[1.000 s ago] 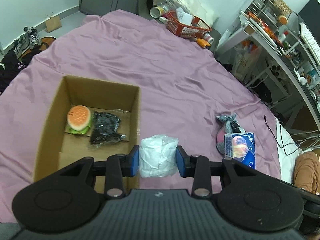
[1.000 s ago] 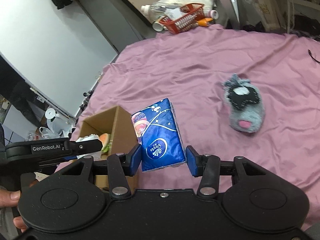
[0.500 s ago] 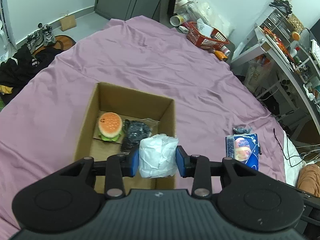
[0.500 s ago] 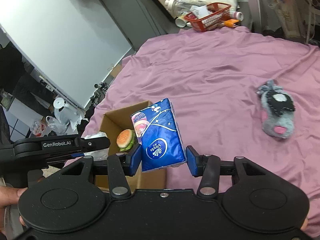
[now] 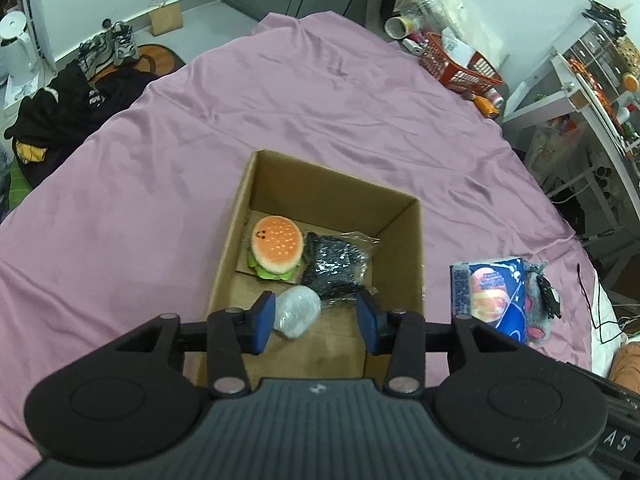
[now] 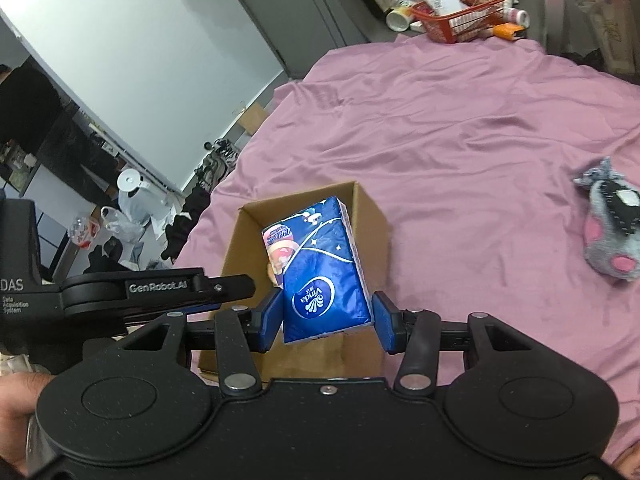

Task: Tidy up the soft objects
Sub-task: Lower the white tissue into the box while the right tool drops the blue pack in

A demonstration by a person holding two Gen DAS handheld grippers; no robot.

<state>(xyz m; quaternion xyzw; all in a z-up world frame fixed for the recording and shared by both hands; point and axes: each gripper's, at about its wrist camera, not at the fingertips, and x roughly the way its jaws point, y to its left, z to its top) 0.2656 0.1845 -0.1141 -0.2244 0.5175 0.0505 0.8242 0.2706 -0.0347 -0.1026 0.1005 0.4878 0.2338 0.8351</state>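
Observation:
An open cardboard box [image 5: 402, 240] stands on the purple bedspread [image 5: 280, 112]. Inside lie a burger plush [image 5: 276, 246], a black item in clear wrap [image 5: 332, 264] and a white wrapped bundle [image 5: 298, 310]. My left gripper [image 5: 316, 322] hovers open above the box's near end, with the bundle lying loose by its left finger. My right gripper [image 6: 328, 322] is shut on a blue tissue pack [image 6: 324, 276], held in the air over the box [image 6: 370, 220]. The same pack [image 5: 490, 300] shows right of the box. A grey plush toy [image 6: 608, 236] lies on the bed further right.
A red basket [image 5: 460, 68] and bottles sit past the bed's far edge. Cluttered shelving [image 5: 592, 92] lines the right side. Dark clothes and shoes [image 5: 72, 96] lie on the floor to the left. A hand [image 6: 16, 400] holds the left gripper's body [image 6: 160, 288].
The left gripper moved over the box and opened, and the white bundle dropped inside. The right gripper carried the tissue pack leftward until it hung over the box.

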